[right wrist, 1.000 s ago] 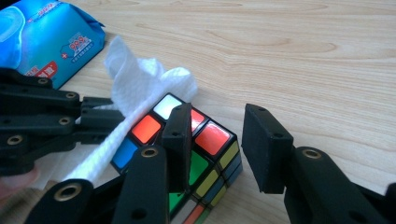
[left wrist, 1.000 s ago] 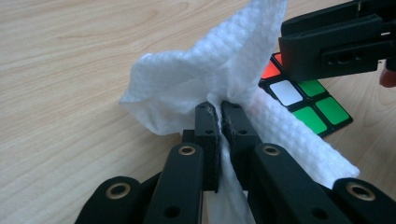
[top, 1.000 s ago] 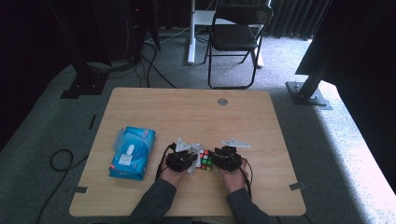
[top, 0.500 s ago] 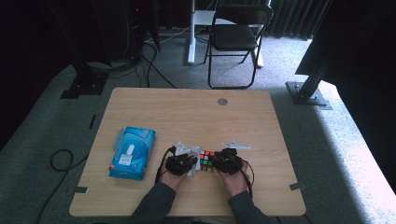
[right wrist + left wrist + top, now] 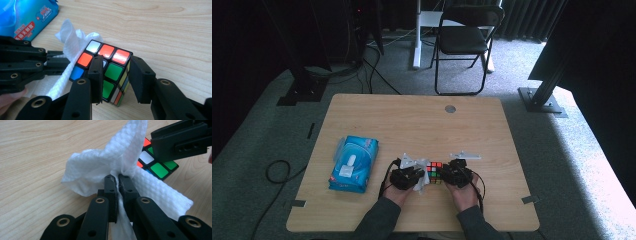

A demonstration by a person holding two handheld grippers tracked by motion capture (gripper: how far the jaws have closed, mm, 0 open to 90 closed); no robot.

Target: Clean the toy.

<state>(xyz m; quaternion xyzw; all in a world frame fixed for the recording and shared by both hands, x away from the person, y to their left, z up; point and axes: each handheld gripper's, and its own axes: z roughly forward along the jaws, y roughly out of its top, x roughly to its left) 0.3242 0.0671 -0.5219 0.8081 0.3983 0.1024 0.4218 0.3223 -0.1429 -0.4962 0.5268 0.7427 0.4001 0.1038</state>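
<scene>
A Rubik's cube (image 5: 434, 171) rests on the wooden table (image 5: 412, 120) between my two hands. My right gripper (image 5: 117, 61) has just been closing its jaws. They now press on the cube (image 5: 112, 72), one on its green face and one on its right side. My left gripper (image 5: 117, 177) is shut on a crumpled white wipe (image 5: 100, 167), which it holds against the cube's (image 5: 152, 162) left side. In the high view the left gripper (image 5: 416, 177) and the wipe (image 5: 420, 184) sit just left of the cube, and the right gripper (image 5: 447, 175) sits just right of it.
A blue pack of wet wipes (image 5: 354, 162) lies on the table's left half, near the left hand. A round cable hole (image 5: 450, 108) sits at the far edge. A folding chair (image 5: 464, 35) and stand legs are on the floor beyond the table.
The left hand has shifted a little toward the near edge with the wipe. The right hand and the cube stay where they were.
</scene>
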